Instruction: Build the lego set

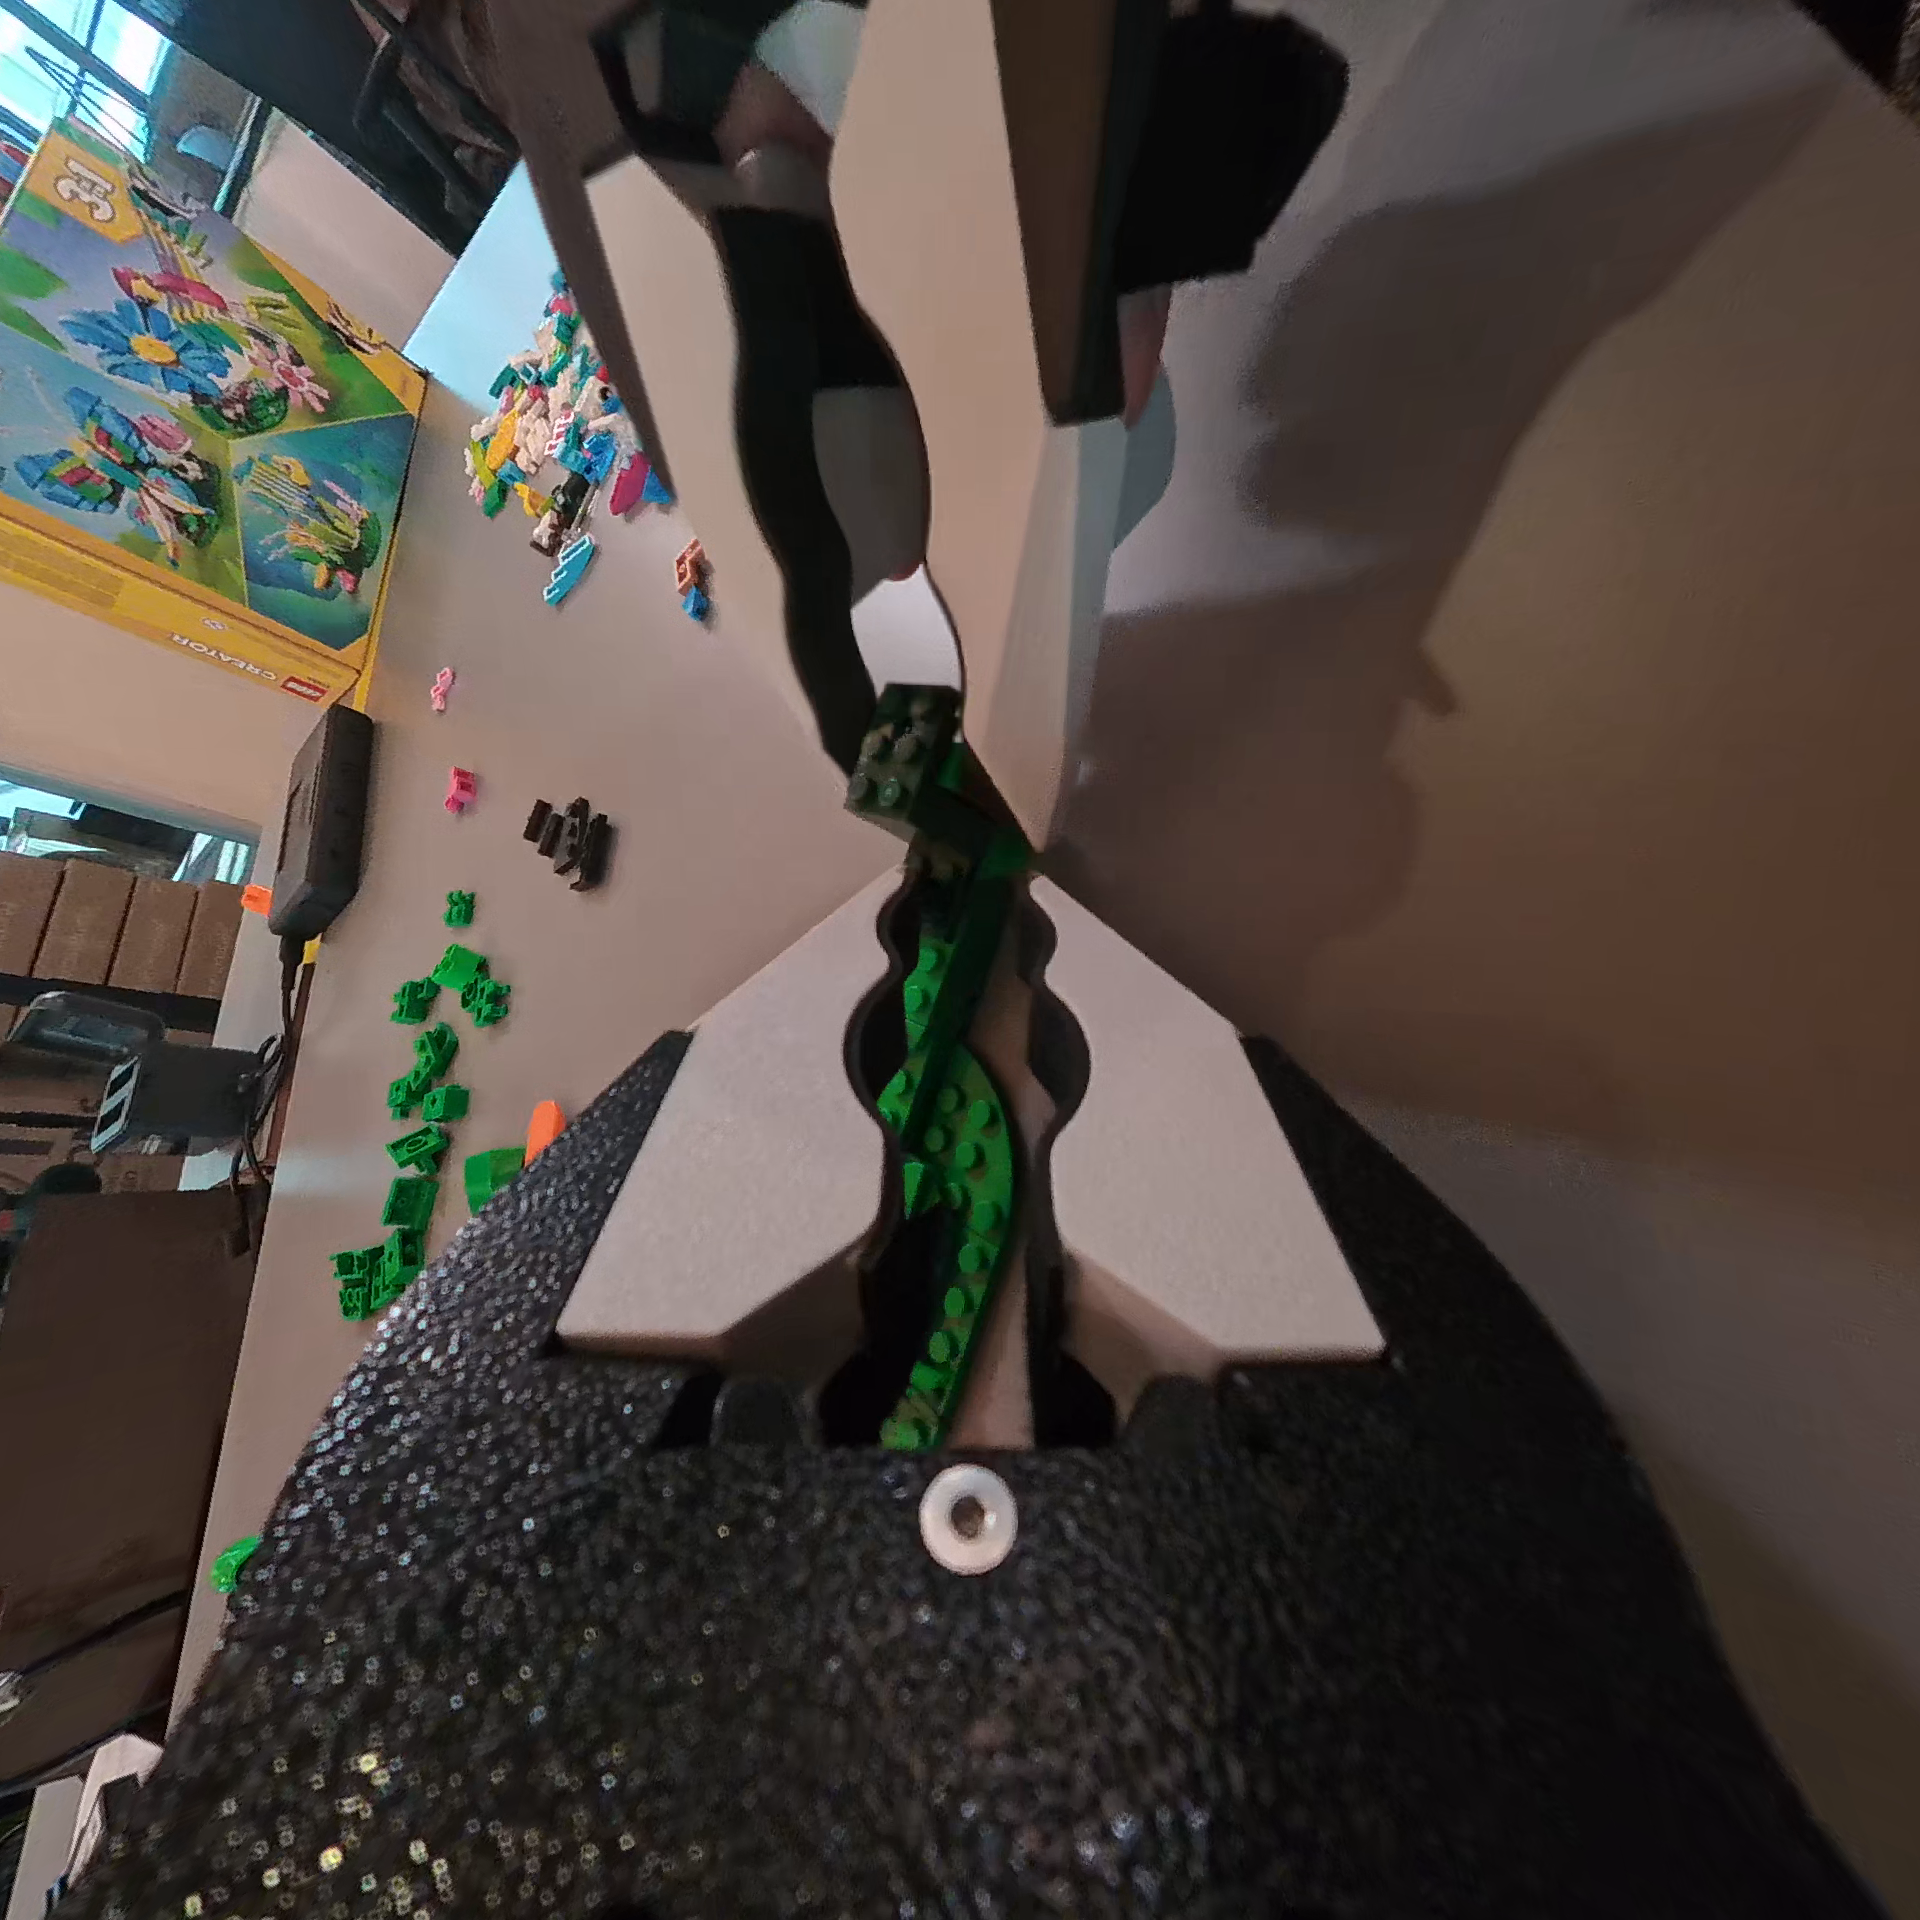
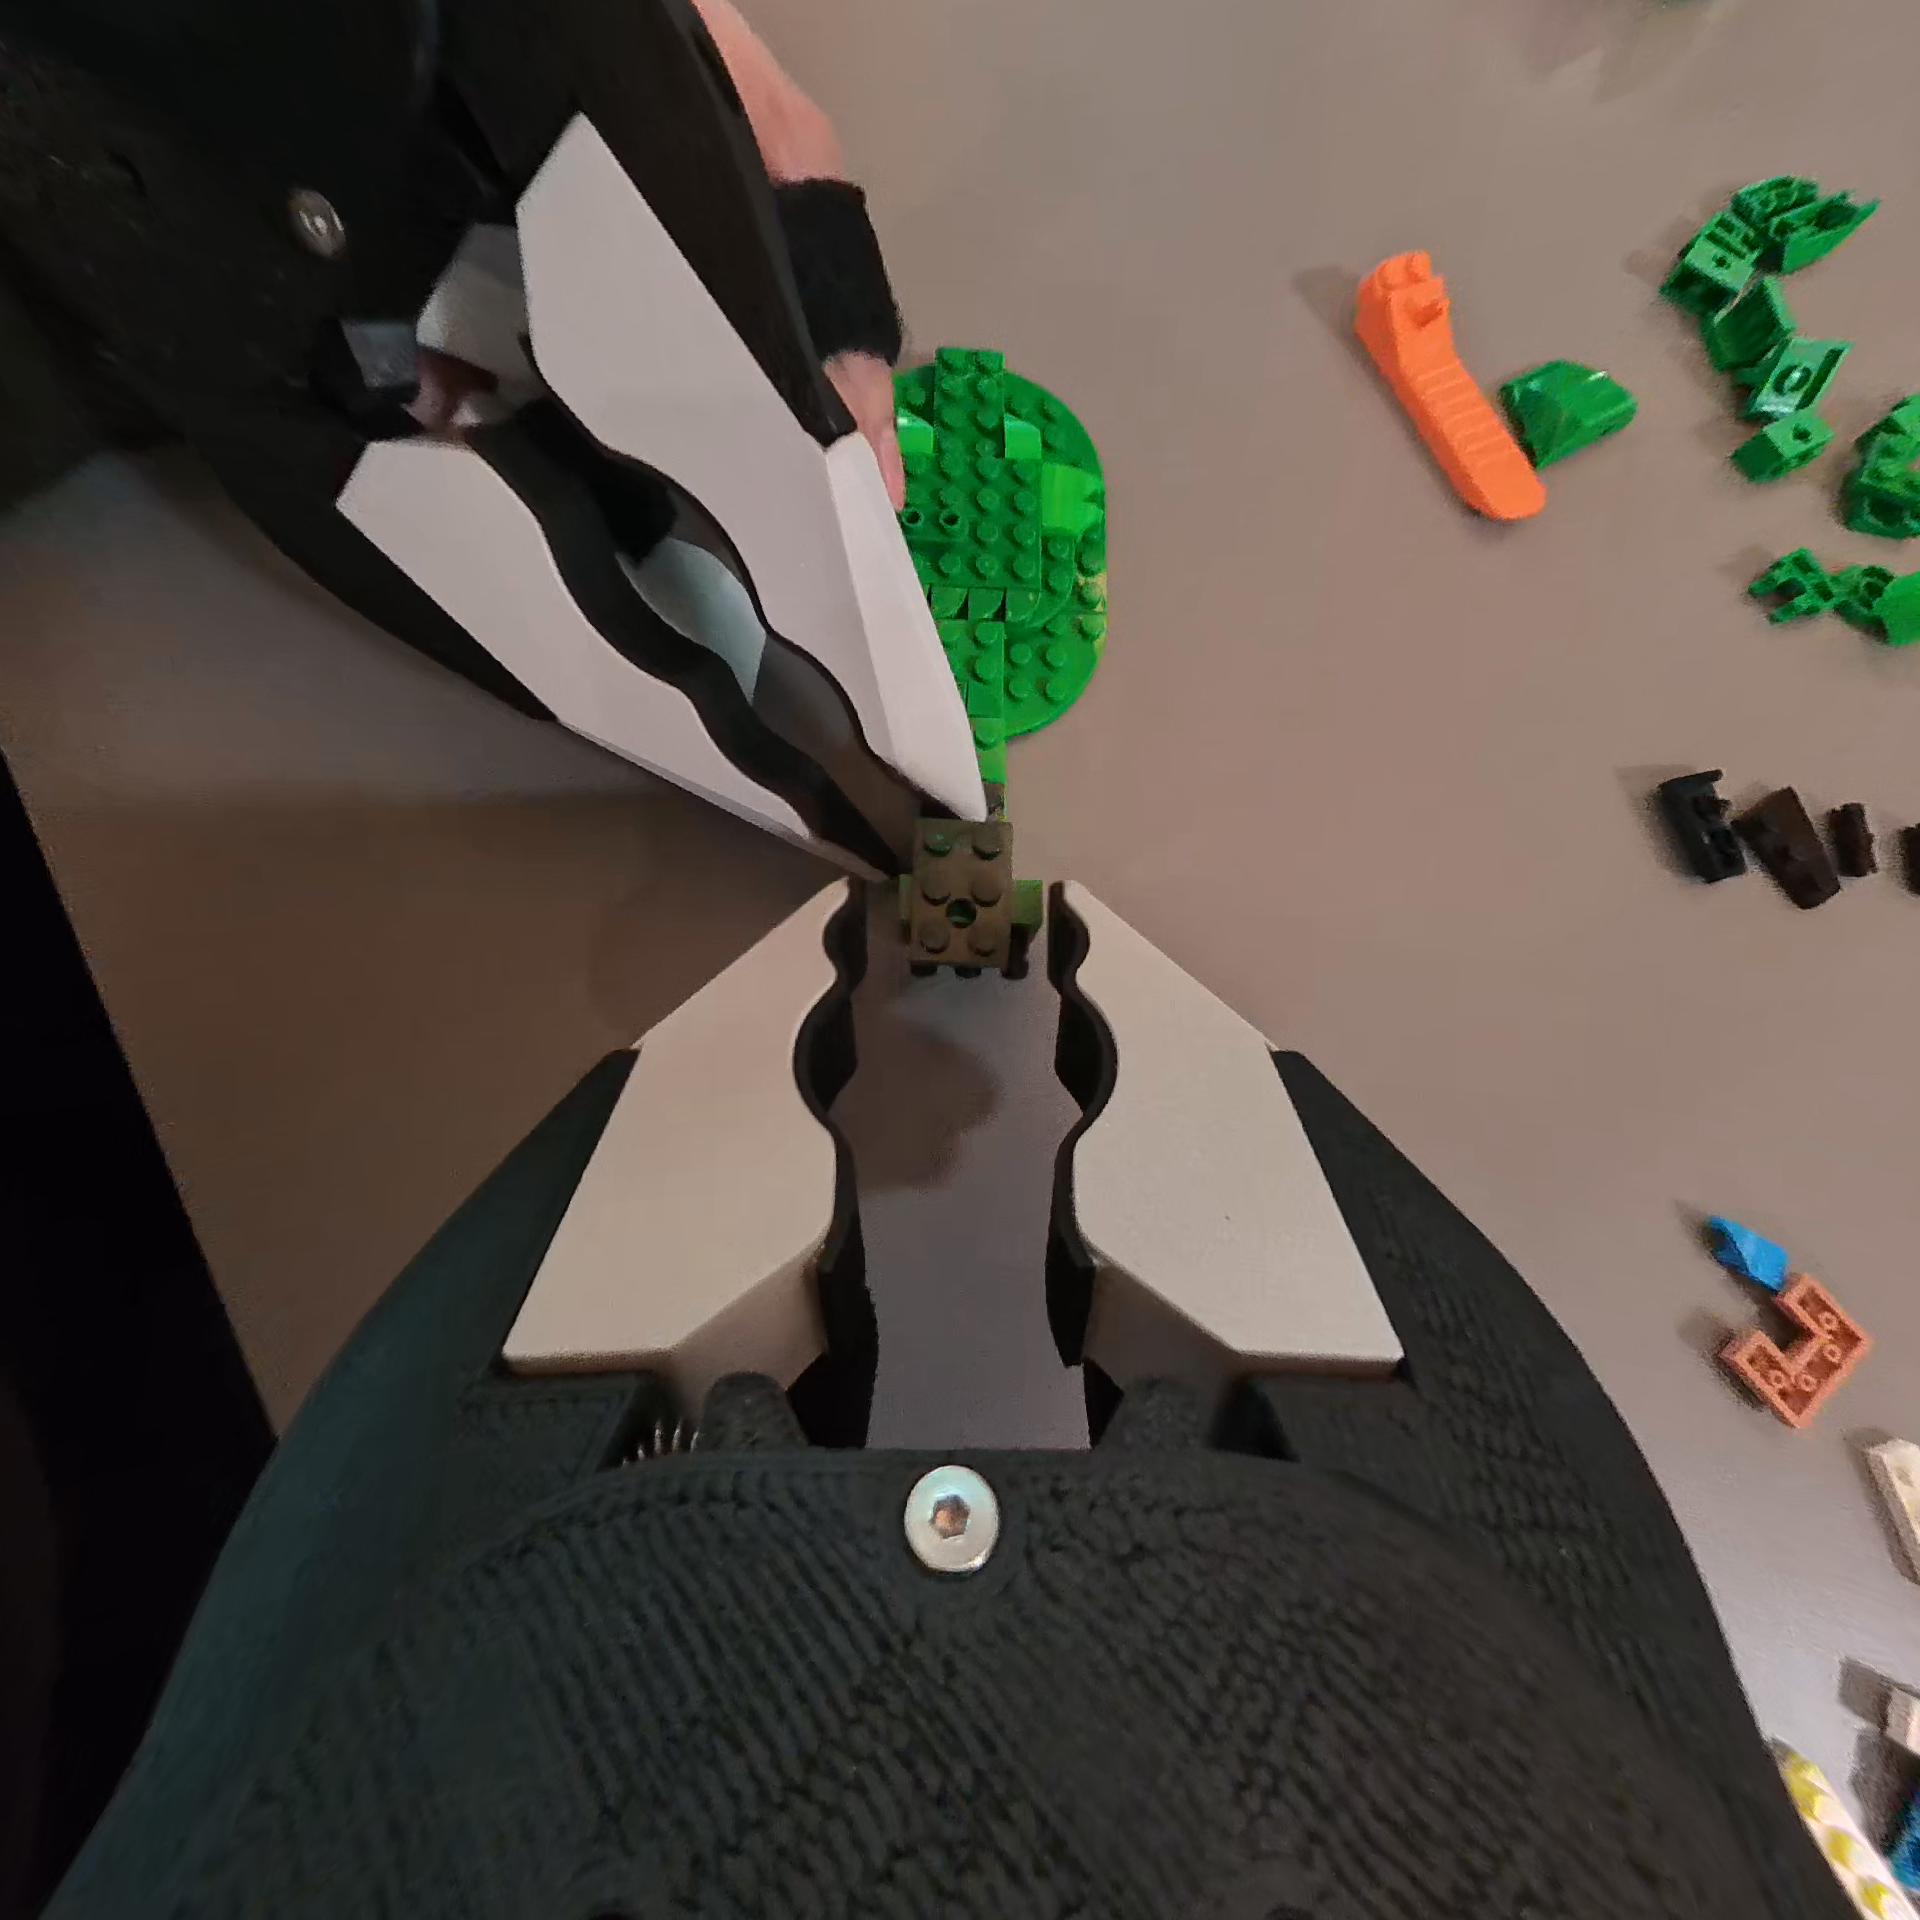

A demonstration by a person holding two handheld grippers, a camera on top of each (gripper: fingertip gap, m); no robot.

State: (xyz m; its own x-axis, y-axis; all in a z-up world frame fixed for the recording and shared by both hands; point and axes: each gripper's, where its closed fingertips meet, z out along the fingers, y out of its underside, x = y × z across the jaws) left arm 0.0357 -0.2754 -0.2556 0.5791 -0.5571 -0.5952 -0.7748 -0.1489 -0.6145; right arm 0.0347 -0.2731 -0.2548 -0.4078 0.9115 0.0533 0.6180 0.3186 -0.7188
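- Two grippers meeting at one spot: left gripper [image 1: 961,883] and right gripper [image 2: 951,894], tip to tip in mid-frame of both views.
- Left jaws clenched on the green build [image 2: 997,540], a rounded studded plate with layered pieces on it; seen edge-on running down between the jaws in the left wrist view, and face-on in the upper middle of the right wrist view, sticking out sideways past the jaws.
- Right jaws released, parted to either side of a dark green brick [image 2: 961,904] at the near end of the build, with a thin gap showing on each side.
- Cannot tell whether the brick is fully seated on the build or only resting there.
- Likely handling: light, rigid plastic with smooth, slippery side walls; thin plate apt to flex or shed pieces if levered.
- Best hold on the brick: across two flat opposite sides, square on, not on corners or studs.
- Best hold on the build: on the thick layered middle, close to the joint, so a press meets support.
- Elsewhere on the grey bench [image 2: 1351,935]: loose green pieces [image 2: 1766,322] and an orange separator tool [image 2: 1444,384] at upper right of the right wrist view; printed box [image 1: 187,416] at upper left of the left wrist view.
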